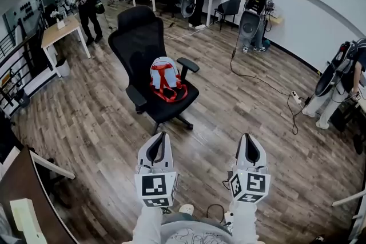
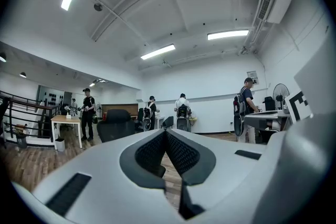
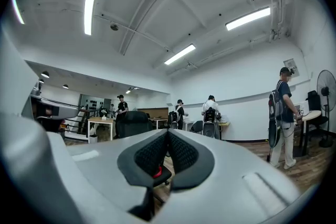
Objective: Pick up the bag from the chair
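Observation:
A red and white bag (image 1: 166, 80) rests upright on the seat of a black office chair (image 1: 140, 37) in the middle of the wooden floor. Both grippers are held level in front of me, short of the chair and touching nothing. My left gripper (image 1: 162, 135) points toward the chair's base with its jaws shut and empty. To its right, my right gripper (image 1: 246, 136) is also shut and empty. From the left gripper view (image 2: 166, 131) the chair (image 2: 117, 122) shows far off. Over the right gripper (image 3: 168, 131) the chair (image 3: 133, 121) appears, and a red bit of the bag (image 3: 157, 171) peeks between the pads.
A wooden table (image 1: 62, 30) stands at the far left beside a railing. Several people work at desks along the back wall and the right wall. A cable (image 1: 260, 82) runs over the floor right of the chair. A dark desk corner (image 1: 23, 180) lies near left.

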### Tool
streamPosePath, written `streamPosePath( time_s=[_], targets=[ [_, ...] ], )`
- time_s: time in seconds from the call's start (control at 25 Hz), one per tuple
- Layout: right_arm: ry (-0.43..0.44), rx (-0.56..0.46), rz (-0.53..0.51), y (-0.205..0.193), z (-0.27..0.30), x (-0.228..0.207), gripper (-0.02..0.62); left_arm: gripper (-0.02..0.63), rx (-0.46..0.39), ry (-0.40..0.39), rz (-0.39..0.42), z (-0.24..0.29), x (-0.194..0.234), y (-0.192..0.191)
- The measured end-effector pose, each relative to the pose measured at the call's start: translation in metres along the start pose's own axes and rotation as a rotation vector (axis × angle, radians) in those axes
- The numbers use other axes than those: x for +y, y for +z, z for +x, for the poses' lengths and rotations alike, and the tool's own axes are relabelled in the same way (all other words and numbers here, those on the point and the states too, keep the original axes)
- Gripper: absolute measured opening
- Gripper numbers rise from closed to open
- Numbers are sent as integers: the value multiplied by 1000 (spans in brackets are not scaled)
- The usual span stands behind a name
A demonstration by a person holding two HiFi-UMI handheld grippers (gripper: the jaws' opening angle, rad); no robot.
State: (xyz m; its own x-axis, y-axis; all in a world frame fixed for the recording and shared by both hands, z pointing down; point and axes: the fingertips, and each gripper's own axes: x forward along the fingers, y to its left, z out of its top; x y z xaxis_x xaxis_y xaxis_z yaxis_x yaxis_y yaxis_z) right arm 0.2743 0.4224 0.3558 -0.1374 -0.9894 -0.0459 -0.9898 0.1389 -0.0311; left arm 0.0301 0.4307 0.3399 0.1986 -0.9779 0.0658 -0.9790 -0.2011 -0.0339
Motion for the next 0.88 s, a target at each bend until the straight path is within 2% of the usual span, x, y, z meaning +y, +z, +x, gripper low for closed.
streamPosePath(
  time_s=[0.52,0.88],
  targets=[
    [7,59,-2,-29,56,17,9,5,66,1,8,49,37,-28],
    [61,75,0,-43,162,9,9,5,86,53,-3,134,61,-32]
  ],
)
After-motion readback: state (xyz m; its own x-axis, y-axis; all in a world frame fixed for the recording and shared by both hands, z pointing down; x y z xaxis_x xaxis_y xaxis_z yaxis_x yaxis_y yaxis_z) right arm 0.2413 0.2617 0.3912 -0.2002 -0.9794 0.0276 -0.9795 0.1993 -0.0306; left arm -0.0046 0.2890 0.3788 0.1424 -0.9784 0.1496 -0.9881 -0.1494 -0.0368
